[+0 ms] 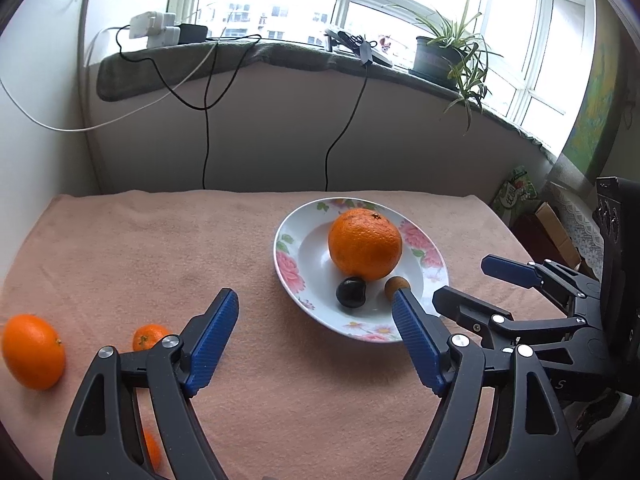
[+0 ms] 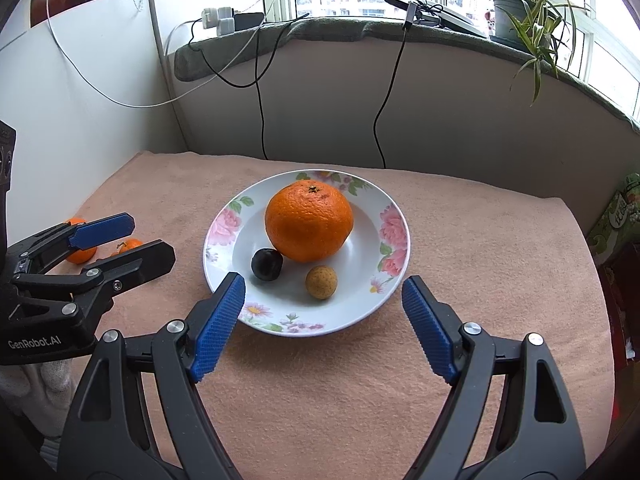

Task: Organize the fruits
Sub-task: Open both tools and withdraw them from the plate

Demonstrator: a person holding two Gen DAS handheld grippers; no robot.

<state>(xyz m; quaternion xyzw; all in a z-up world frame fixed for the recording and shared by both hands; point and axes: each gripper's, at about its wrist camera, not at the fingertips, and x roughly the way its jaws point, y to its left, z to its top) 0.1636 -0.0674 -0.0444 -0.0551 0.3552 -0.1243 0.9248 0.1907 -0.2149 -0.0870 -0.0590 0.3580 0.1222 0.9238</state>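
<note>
A flowered white plate (image 2: 394,226) (image 1: 286,256) sits mid-table holding a large orange (image 2: 309,222) (image 1: 365,244), a dark round fruit (image 2: 267,264) (image 1: 351,291) and a small tan fruit (image 2: 321,282) (image 1: 394,285). My right gripper (image 2: 324,300) (image 1: 468,280) is open and empty just before the plate's near rim. My left gripper (image 1: 316,312) (image 2: 140,240) is open and empty, left of the plate. A medium orange (image 1: 33,351) (image 2: 80,254), a small mandarin (image 1: 149,337) (image 2: 130,245) and another orange piece (image 1: 153,450) lie on the cloth at the left.
A pink cloth (image 2: 480,280) covers the table. A white board (image 2: 80,120) stands along the left side, a wall with hanging cables (image 2: 260,120) at the back. A potted plant (image 2: 520,12) sits on the windowsill. Boxes (image 2: 618,216) stand right of the table.
</note>
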